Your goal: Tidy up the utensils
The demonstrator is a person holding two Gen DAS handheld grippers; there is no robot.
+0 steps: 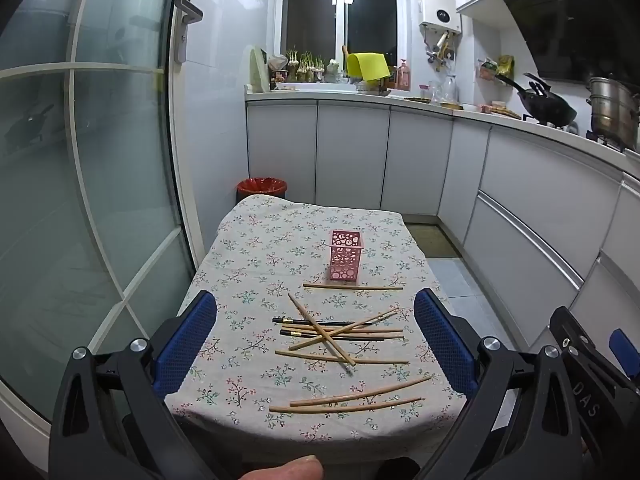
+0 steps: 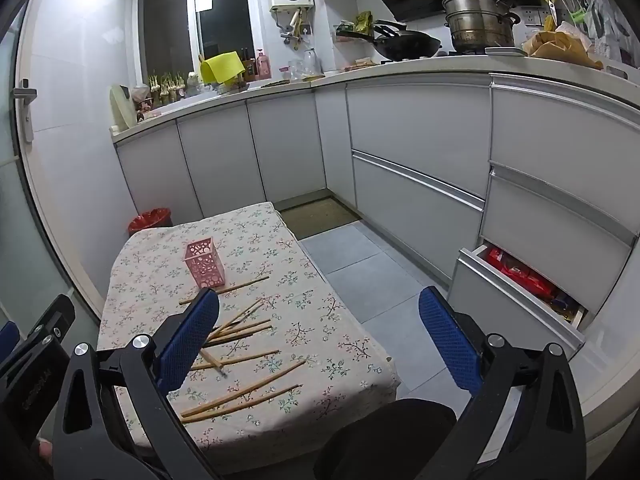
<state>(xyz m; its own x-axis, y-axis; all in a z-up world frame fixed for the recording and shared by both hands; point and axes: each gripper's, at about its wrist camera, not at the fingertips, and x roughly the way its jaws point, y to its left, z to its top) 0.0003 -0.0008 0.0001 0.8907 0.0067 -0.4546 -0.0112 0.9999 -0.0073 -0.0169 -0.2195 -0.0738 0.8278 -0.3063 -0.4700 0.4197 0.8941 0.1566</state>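
Both grippers wide open and empty, we hover short of the scattered chopsticks [image 1: 340,336].
We keep left gripper [image 1: 316,344] and right gripper [image 2: 320,340] clear, since the pink holder [image 1: 346,255] awaits upright behind the pile.

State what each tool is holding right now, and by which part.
Nothing is held. The left tool and the right tool both stand open above the table; the chopsticks lie untouched.

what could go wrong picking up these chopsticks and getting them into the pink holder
The crossed chopsticks overlap, so lifting one may drag or flick others. The pink holder looks light and stands free on the tablecloth, so a poke could tip it. The nearest pair lies by the table's front edge and could roll off.
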